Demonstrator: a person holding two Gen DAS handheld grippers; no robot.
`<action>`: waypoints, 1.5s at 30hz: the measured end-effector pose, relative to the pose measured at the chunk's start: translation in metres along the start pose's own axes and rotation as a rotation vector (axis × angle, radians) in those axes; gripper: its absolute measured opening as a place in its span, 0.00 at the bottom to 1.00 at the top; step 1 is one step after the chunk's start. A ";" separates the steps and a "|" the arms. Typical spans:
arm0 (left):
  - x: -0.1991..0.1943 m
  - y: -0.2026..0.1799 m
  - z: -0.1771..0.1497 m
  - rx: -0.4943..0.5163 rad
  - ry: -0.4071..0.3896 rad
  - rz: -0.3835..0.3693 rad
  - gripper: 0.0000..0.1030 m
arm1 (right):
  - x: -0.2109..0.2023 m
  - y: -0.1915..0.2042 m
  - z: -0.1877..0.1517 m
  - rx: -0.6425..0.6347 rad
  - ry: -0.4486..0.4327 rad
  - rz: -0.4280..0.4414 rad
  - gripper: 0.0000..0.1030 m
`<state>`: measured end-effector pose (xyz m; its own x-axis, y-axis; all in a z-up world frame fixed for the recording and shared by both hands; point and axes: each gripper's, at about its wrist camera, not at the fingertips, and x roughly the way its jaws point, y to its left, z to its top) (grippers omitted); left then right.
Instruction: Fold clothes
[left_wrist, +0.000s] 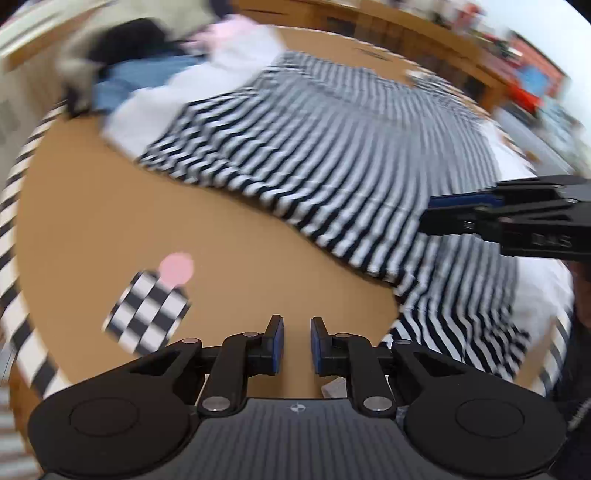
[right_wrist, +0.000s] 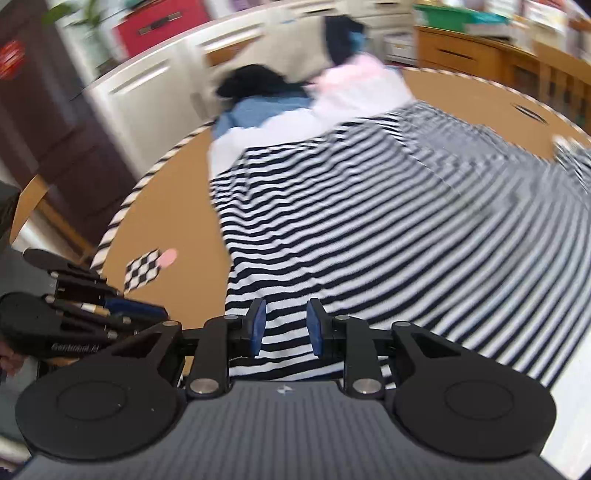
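Shirt (right_wrist: 369, 221) navy-white striped; marker (left_wrist: 146, 312) checkered; blurred pile (right_wrist: 266, 107) maybe blue

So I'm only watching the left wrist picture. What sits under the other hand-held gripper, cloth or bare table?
Observer: Cloth. The right hand-held gripper is over the near hem of the striped shirt, open, nothing between its fingers.
Operator: And what stands behind that heap of clothes?
Observer: White cabinets and a red drawer front.
Operator: Is my own gripper visible from there?
Observer: Yes, the left hand-held gripper is at the left, beside the shirt over the tan table, near the checkered marker.
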<state>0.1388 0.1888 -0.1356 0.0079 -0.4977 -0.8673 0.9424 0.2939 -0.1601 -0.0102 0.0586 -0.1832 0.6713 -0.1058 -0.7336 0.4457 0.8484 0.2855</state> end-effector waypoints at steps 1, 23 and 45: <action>0.001 0.004 0.001 0.040 0.003 -0.039 0.16 | -0.003 0.007 -0.008 0.041 -0.014 -0.034 0.26; 0.015 0.014 0.015 0.413 0.194 -0.462 0.32 | -0.047 0.126 -0.124 0.581 -0.165 -0.443 0.26; 0.048 0.018 0.046 0.325 0.302 -0.498 0.03 | -0.002 0.171 -0.119 0.759 -0.182 -0.413 0.25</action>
<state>0.1716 0.1325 -0.1580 -0.5037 -0.2458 -0.8282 0.8625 -0.1967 -0.4662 -0.0061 0.2654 -0.2064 0.4249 -0.4634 -0.7776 0.9030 0.1575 0.3997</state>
